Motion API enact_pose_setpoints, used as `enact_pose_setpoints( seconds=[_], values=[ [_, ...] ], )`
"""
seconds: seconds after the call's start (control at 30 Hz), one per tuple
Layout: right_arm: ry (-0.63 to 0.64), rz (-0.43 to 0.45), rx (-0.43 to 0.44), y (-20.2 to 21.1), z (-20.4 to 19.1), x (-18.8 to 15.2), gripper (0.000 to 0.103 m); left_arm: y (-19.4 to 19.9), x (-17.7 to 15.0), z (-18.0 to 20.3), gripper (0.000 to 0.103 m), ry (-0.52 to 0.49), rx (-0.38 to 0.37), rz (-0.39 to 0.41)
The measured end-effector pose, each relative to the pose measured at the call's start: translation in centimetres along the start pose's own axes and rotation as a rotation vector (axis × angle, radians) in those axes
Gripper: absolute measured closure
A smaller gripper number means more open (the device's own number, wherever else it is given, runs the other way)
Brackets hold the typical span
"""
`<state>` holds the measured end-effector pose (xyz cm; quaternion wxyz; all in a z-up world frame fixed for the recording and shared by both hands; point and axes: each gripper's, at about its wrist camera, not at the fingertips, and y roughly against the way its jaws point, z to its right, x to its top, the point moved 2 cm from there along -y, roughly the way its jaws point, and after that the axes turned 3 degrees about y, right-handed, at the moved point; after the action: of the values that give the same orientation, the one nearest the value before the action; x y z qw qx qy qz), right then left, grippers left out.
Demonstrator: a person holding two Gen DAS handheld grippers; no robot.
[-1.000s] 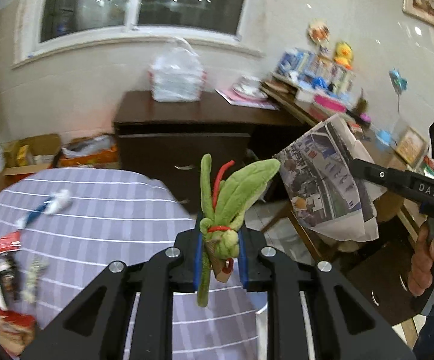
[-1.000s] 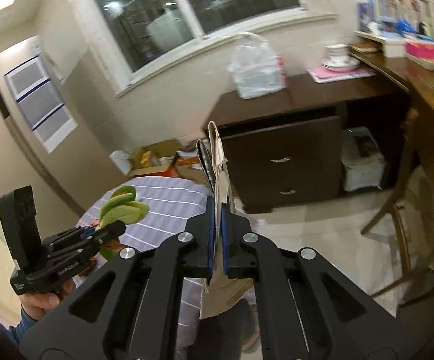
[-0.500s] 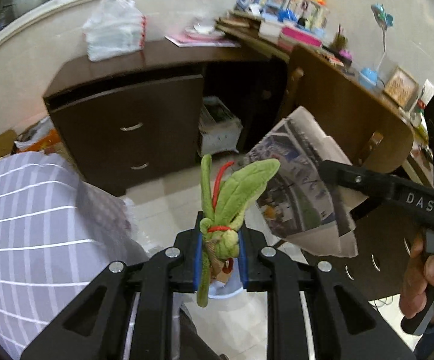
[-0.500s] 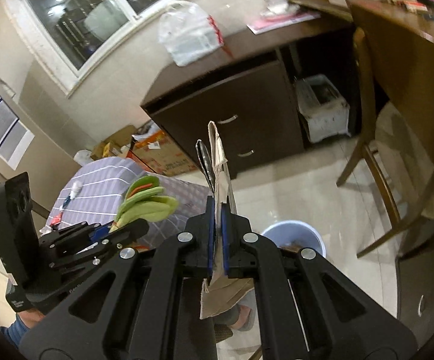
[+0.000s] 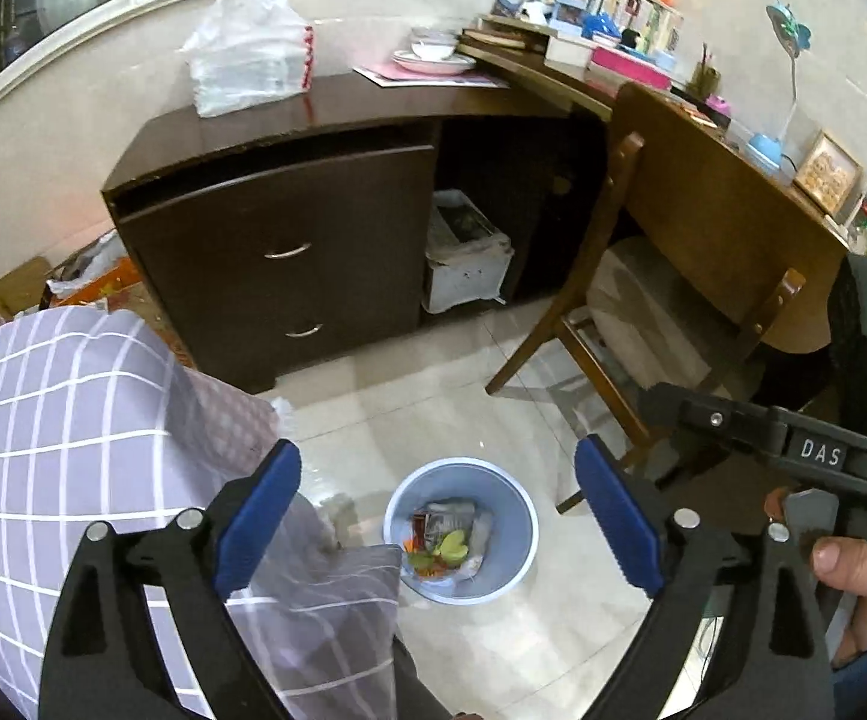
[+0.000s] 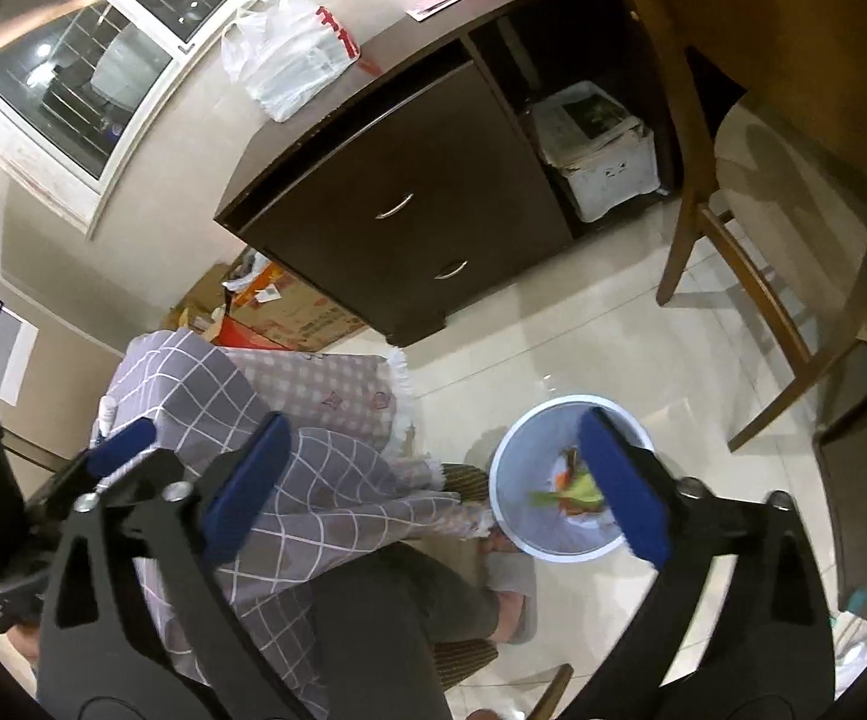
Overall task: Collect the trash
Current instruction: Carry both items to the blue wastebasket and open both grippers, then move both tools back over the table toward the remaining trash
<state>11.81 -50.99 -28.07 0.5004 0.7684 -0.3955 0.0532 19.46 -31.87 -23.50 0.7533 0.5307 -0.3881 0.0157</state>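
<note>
A pale blue bin [image 5: 520, 501] stands on the tiled floor below both grippers. In it lie a green leafy scrap [image 5: 455, 545] and folded newspaper [image 5: 450, 513] among other litter. My left gripper [image 5: 436, 462] hangs over the bin; its jaws are opening and nothing is between them. The jaws of my right gripper [image 6: 433, 423] are opening too, with nothing between the blue pads. In the right wrist view the bin [image 6: 508, 450] sits by the right finger, which partly hides the green scrap [image 6: 580, 491]. The right gripper's body [image 5: 817, 450] shows at the right edge of the left wrist view.
A table under a grey checked cloth [image 5: 73, 450] is close on the left. A dark drawer cabinet [image 5: 289, 252] and a crate of papers [image 5: 466, 255] stand behind the bin, a wooden chair [image 5: 643, 312] to the right. The person's leg and slippered foot [image 6: 511, 600] are beside the bin.
Both grippers came down over the bin and opened. The green scrap left the left gripper and the newspaper left the right; both now lie in the bin.
</note>
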Motion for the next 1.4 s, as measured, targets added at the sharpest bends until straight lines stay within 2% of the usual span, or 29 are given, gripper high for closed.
enact_pose_setpoints(
  seconds=[0.13,0.27,0.6,0.87,1.17,1.4],
  values=[
    [0.038,0.007,-0.034,0.4,-1.4,0.3,0.006,1.9,0.1,-0.9,0.012,0.013,0.009,0.037],
    [0.070,0.026,-0.025,1.1,-3.5,0.7,0.006,4.9,0.0,-2.1,0.010,0.028,0.019,0.094],
    [0.229,0.081,0.058,3.4,-13.5,1.1,0.006,12.7,-0.4,-5.6,0.009,0.065,0.068,0.237],
    [0.349,0.093,0.124,4.2,-20.7,0.2,0.006,17.5,-1.7,-9.3,0.008,0.113,0.131,0.307],
    [0.454,0.059,0.164,3.3,-27.5,-2.0,0.006,22.2,-4.9,-14.3,0.007,0.198,0.227,0.360],
    [0.552,-0.014,0.180,0.4,-32.9,-5.3,0.006,24.7,-8.5,-19.1,0.007,0.289,0.308,0.362]
  ],
)
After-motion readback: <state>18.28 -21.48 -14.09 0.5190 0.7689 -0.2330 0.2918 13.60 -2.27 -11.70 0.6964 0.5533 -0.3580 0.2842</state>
